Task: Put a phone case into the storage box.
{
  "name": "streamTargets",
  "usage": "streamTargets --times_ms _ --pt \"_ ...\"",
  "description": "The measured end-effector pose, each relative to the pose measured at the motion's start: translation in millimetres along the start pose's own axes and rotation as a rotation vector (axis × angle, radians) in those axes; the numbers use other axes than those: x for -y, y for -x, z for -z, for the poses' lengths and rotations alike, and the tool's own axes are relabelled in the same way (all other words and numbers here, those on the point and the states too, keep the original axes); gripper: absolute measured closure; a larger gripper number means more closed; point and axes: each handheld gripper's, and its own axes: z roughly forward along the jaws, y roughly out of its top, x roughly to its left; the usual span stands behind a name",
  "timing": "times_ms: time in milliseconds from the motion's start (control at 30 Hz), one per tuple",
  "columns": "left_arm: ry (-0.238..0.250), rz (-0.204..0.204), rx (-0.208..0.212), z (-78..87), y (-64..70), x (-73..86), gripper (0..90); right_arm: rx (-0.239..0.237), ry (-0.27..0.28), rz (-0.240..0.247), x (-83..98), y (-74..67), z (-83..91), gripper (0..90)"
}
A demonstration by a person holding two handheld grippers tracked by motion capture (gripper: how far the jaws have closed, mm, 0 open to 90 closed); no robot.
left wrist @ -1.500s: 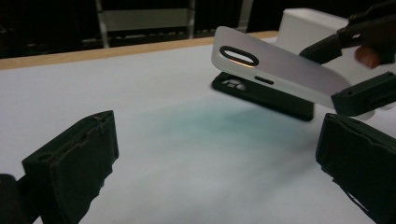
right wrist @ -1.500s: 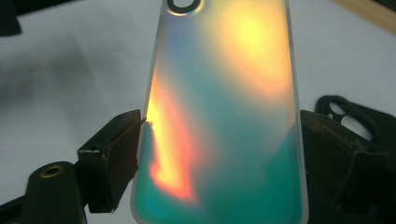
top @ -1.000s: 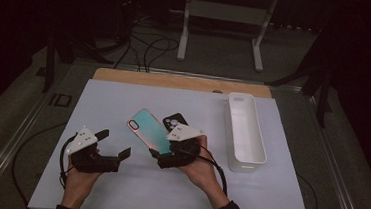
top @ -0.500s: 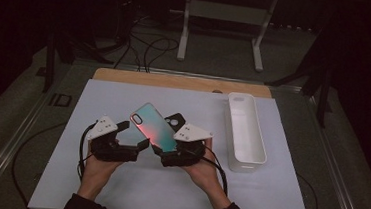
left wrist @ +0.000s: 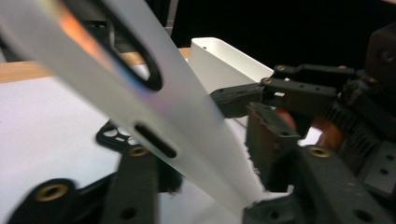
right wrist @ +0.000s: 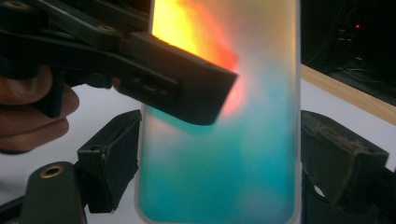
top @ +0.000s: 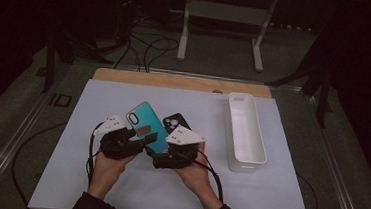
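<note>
Right gripper (top: 162, 155) is clamped across the width of the phone case (top: 144, 124), a pad on each long edge in the right gripper view (right wrist: 219, 158), holding it tilted up off the table. Left gripper (top: 143, 142) has just been closing, with the case between its jaws; in the right gripper view one of its fingers (right wrist: 187, 91) lies flat across the case's coloured face, so it looks pinched front-to-back, though the rear pad is hidden. Judgement: the case is lifted and now shared by both grippers, a handover or a peel-off from the phone is under way; nothing is set down or binned yet. Just behind the case, a black phone (top: 173, 120) lies flat on the white sheet (top: 246, 199). Right of the case and well apart, the white tray (top: 245, 162) stands empty. Beyond the case, the table's wooden edge (top: 125, 76), then dark floor with cables (top: 148, 46) and a white stand (top: 226, 12).
</note>
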Motion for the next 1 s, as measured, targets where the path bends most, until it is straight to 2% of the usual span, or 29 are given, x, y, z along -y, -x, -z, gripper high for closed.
streamTargets --times_ms 100,267,333,400,467,567,600,733,1000 --pt "-0.02 0.001 0.002 -2.9 0.7 0.3 75.9 0.014 0.016 -0.01 0.6 -2.6 -1.4 16.7" --pt "-0.021 -0.008 -0.007 -5.2 2.9 1.0 81.0 0.047 0.024 -0.009 -0.8 -5.6 -3.4 16.6" --pt "-0.015 -0.002 0.003 -5.7 3.1 0.8 83.4 0.062 0.021 -0.005 -0.6 -7.0 -3.9 16.6" --pt "-0.01 -0.014 -0.004 -5.6 4.8 0.3 85.8 0.066 0.018 -0.005 -0.6 -7.1 -4.5 16.1" --pt "-0.005 -0.012 -0.004 -4.0 4.7 -0.7 86.0 0.042 0.005 -0.01 -0.3 -6.5 -5.1 13.0" --pt "0.005 -0.01 -0.02 0.0 2.2 -1.5 86.0 0.012 -0.031 0.021 1.7 -6.0 -5.6 10.6" --pt "0.007 -0.011 -0.024 0.7 1.9 -1.6 86.0 0.002 -0.032 0.017 2.2 -5.1 -5.0 10.3" --pt "0.007 -0.019 -0.037 2.9 1.8 -1.6 86.1 -0.008 -0.04 0.007 3.0 -0.4 -1.7 10.1" --pt "0.003 -0.028 -0.054 2.9 0.8 0.8 86.0 -0.031 -0.037 -0.055 2.9 17.0 10.7 9.7"
